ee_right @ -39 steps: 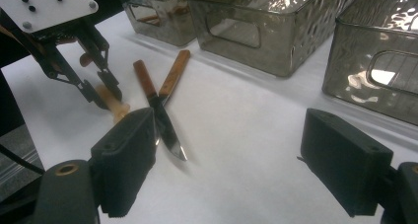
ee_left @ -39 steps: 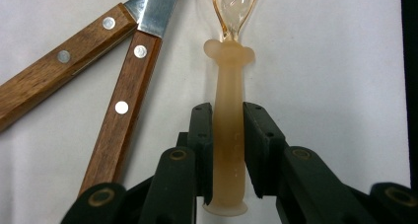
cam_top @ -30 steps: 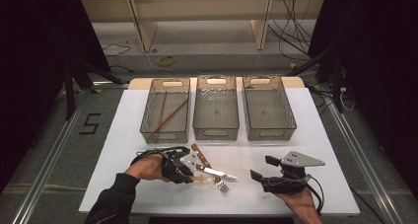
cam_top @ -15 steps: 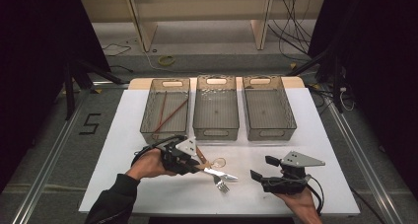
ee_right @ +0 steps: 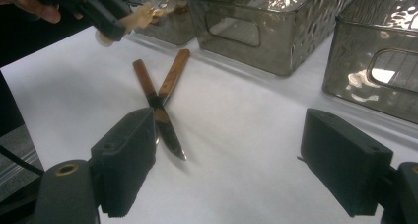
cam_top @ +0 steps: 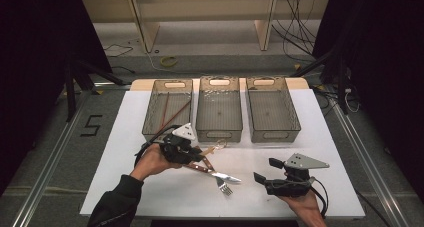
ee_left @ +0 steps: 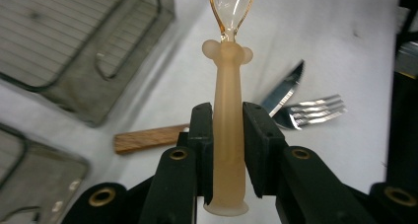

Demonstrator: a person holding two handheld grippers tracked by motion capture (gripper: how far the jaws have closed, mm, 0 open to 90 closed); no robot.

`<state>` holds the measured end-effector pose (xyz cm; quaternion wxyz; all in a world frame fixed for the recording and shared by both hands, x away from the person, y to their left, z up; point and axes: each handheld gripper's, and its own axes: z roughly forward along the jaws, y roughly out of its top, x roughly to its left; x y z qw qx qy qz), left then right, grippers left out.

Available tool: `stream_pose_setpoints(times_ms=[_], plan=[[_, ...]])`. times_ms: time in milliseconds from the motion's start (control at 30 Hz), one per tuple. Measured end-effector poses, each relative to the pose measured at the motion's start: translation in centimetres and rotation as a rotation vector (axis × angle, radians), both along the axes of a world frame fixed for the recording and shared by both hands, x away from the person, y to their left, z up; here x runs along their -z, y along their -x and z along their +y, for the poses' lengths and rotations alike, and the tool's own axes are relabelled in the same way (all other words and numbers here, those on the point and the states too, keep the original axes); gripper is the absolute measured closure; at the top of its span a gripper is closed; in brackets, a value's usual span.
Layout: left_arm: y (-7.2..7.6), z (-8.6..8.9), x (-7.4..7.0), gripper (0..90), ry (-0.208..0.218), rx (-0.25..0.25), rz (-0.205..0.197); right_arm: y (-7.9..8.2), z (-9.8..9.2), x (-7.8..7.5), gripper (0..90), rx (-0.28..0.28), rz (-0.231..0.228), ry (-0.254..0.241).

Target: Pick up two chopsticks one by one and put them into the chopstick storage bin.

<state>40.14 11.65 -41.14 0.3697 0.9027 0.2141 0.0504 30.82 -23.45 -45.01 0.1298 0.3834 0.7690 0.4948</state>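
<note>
Left claw (cam_top: 196, 156) raised off the worktop, pointing right, jaws clamped. Right claw (cam_top: 265, 170) low near the front edge, pointing left, jaws wide apart, holding nothing.

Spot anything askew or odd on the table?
Only minor things. The knife and fork lie crossed in an X, handles toward the baskets. The left gripper grips a spoon by its handle. Nothing looks spilled or broken.
</note>
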Motion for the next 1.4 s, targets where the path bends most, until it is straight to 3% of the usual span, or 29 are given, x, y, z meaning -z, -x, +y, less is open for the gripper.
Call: stream_pose_setpoints(times_ms=[233, 567, 867, 1400], plan=[[-1.7, 0.3, -0.7, 75.1, 0.058, -0.093, -0.011, 0.0, 0.0, 0.0, 22.2, 0.001, 0.001, 0.000], [-3.8, -0.1, -1.3, 75.1, 0.118, -0.157, -0.013, 0.0, 0.0, 0.0, 22.2, 0.000, 0.001, -0.002], [-5.2, -1.0, -2.6, 75.1, 0.135, -0.178, -0.024, 0.0, -0.1, 0.0, 22.1, 0.000, 0.002, -0.003], [-6.4, -1.1, -2.8, 75.1, 0.140, -0.207, -0.011, 0.0, -0.1, 0.1, 22.2, 0.002, 0.008, -0.006]])
